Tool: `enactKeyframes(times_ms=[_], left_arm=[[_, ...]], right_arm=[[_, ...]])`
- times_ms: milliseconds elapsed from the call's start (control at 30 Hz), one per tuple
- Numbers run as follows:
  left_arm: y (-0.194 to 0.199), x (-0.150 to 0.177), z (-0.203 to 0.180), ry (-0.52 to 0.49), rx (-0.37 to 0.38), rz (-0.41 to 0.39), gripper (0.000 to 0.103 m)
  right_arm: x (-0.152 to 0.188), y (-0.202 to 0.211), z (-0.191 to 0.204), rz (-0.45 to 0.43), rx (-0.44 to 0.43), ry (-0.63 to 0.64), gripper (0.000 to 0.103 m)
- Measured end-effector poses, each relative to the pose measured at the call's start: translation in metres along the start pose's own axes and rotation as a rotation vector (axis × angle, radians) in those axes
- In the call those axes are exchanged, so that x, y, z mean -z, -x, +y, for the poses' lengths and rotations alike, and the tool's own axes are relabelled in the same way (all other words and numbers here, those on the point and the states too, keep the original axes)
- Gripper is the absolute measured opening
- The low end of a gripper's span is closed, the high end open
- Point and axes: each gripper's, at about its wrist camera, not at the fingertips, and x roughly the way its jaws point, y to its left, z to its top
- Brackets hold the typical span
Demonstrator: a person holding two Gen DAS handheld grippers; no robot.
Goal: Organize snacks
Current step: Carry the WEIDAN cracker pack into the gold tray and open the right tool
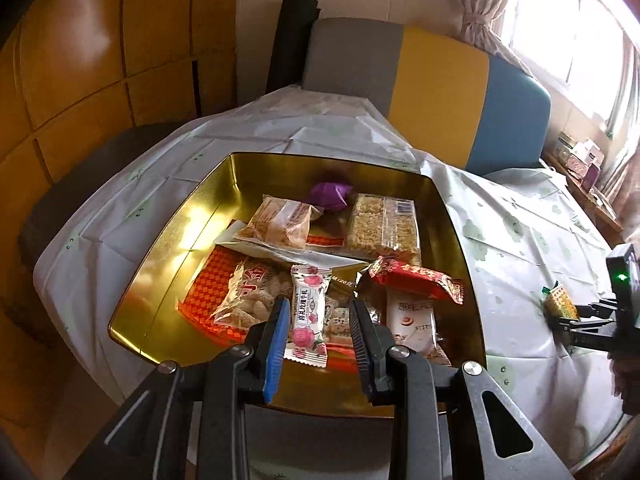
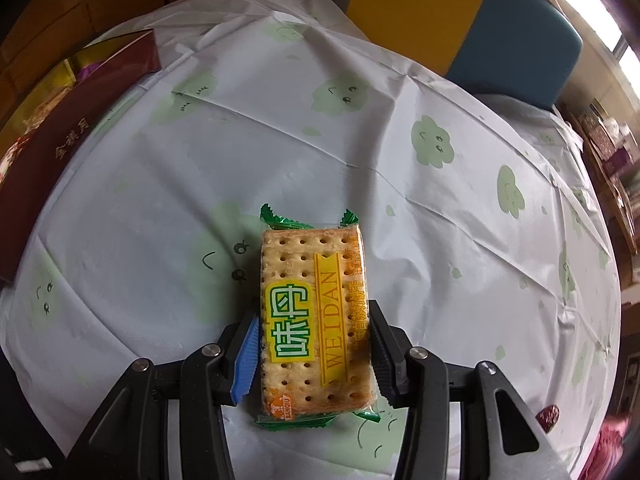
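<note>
1. Room first: orange-brown panelled wall [image 1: 80,60] on the left, a bright window [image 1: 580,28] on the right with a tied-back cream curtain [image 1: 484,12]. Behind the table there's a chair back [image 1: 436,92] in grey, yellow and blue blocks, and a cluttered low shelf [image 1: 580,160] under the window.
2. The table wears a creased white tablecloth [image 2: 360,128] printed with pale green cloud faces. It takes up most of the right wrist view.
3. A big gold tin box [image 1: 168,248], dark red on the outside, sits on the cloth at the left side. It's already got a heap of snacks in it: two clear packs of puffed rice bars [image 1: 384,224], a purple wrapped sweet [image 1: 330,194], a red wrapper [image 1: 416,280], an orange checked bag [image 1: 216,284].
4. The left gripper [image 1: 318,332] hangs over the near edge of the tin, fingers parted with nothing pinched. A small white rose-print packet [image 1: 307,316] lies in the tin right below the gap.
5. The right gripper [image 2: 314,348] is out on the open cloth, well apart from the tin, fingers clamped on the sides of a green-edged cracker packet [image 2: 312,300], which points away from the camera. Whether it rests on the cloth, can't tell.
6. Small red thing [image 2: 549,416] near the table's right edge, too blurry to name.
</note>
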Motion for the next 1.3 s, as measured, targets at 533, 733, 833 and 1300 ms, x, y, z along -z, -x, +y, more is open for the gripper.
enactKeyframes(times_ms=[533, 733, 833, 1300], left_arm=[[0.006, 0.005, 0.004, 0.016, 0.035, -0.019, 0.031], [0.005, 0.006, 0.006, 0.021, 0.030, -0.019, 0.031], [0.004, 0.007, 0.007, 0.026, 0.025, -0.018, 0.031], [0.004, 0.000, 0.035, 0.100, -0.052, -0.045, 0.031]], right_arm=[[-0.009, -0.005, -0.004, 0.025, 0.091, -0.214, 0.048], [-0.010, -0.004, -0.010, 0.011, -0.003, -0.266, 0.048], [-0.016, 0.004, -0.005, -0.024, -0.052, -0.264, 0.048], [-0.071, 0.057, 0.082, -0.163, -0.302, -0.148, 0.048]])
